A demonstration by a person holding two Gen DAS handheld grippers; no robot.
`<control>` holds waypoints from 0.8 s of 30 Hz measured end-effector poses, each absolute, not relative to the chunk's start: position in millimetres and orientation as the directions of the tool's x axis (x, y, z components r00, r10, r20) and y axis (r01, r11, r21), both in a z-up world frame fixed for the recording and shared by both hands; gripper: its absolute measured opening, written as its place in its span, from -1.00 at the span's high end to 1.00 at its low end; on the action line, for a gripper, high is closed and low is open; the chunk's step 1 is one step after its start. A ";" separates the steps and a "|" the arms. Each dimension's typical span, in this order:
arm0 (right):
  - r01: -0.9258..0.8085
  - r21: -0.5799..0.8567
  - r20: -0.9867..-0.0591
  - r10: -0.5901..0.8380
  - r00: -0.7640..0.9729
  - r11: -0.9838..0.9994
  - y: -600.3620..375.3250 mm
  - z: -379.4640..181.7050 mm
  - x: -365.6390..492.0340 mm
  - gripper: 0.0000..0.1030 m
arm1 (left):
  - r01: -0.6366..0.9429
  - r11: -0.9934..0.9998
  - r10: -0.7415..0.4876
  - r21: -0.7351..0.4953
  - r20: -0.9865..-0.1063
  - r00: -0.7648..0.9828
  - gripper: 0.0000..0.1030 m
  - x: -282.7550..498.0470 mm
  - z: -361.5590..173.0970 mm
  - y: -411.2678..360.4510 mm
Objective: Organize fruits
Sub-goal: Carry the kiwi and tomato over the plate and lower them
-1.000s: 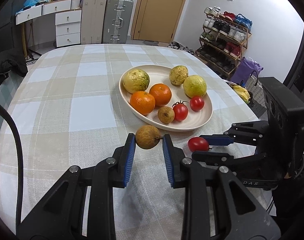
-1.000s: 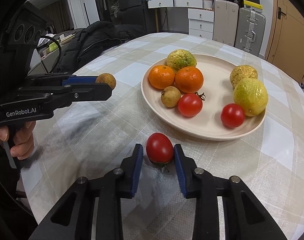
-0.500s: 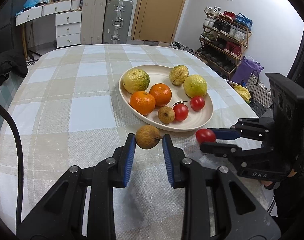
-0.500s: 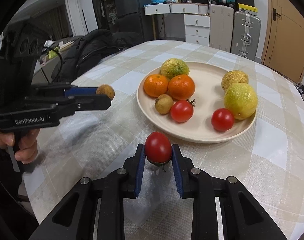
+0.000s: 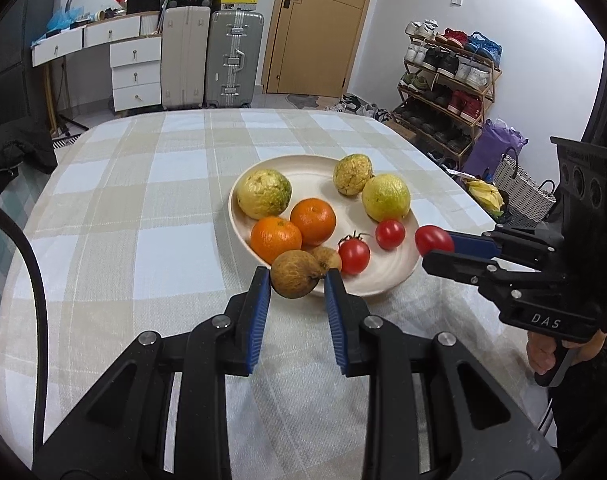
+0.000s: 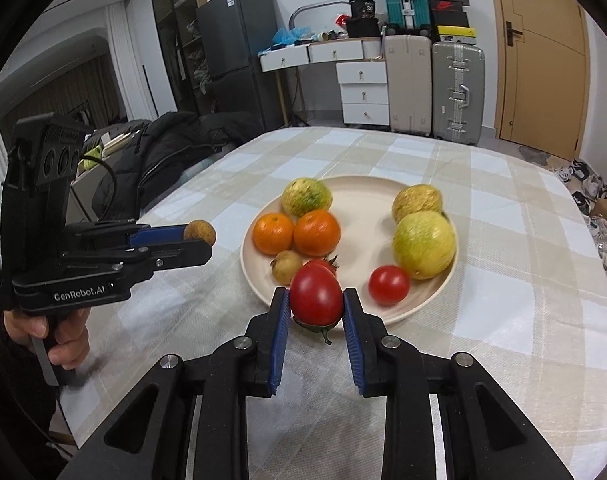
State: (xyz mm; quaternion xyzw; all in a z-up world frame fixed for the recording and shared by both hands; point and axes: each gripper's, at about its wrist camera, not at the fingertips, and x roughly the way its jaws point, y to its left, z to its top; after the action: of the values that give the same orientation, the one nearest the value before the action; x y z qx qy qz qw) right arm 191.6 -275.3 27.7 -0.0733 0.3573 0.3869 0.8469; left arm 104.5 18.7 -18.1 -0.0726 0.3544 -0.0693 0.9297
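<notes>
Right now both tools are loaded and close to the cream plate (image 5: 387, 286), which sits on the checked tablecloth (image 5: 143, 208) and already carries two oranges (image 5: 313, 221), three yellow-green round fruits (image 5: 385, 197), two tomatoes (image 5: 354, 255) and a small brown fruit. The left gripper (image 5: 297, 290) pinches a brown, rough-skinned round fruit (image 5: 293, 274) between its blue pads at the plate's near edge; whether it is already over the rim cannot be told. The right gripper (image 6: 316, 306) pinches a red tomato (image 6: 316, 299) by its sides, calyx hanging below, just at the near rim.

Judging by the task, the step in hand is setting both fruits down on the plate. To do it well, bring each one over a bare patch: the open space beside the lone tomato (image 6: 388, 285) on the right suits the red one, and the gap on the near left by the oranges suits the brown one. Lower until the fruit nearly rests on the plate, then spread the pads slowly, since round fruit let go from a height would likely roll into its neighbours or off the rim. Keep the two tools apart, placing one at a time
</notes>
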 end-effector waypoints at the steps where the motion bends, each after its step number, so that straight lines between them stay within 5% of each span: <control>1: -0.703 0.151 -0.656 0.602 0.454 0.695 -277.0 30.0 193.2 0.48 | 0.080 0.980 -0.180 -0.182 -0.646 0.742 0.51 106.4 -16.1 17.5; 24: -0.628 0.194 -0.614 0.592 0.521 0.754 -288.4 38.5 223.5 0.48 | 0.111 0.979 -0.196 -0.173 -0.623 0.758 0.51 168.5 -3.4 -13.2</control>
State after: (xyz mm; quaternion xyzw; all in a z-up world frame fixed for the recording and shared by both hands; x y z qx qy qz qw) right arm 223.5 -288.4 38.5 -0.0262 0.3419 0.3500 0.8717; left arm 168.5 -13.2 -3.4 -0.0628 0.3384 -0.0820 0.9353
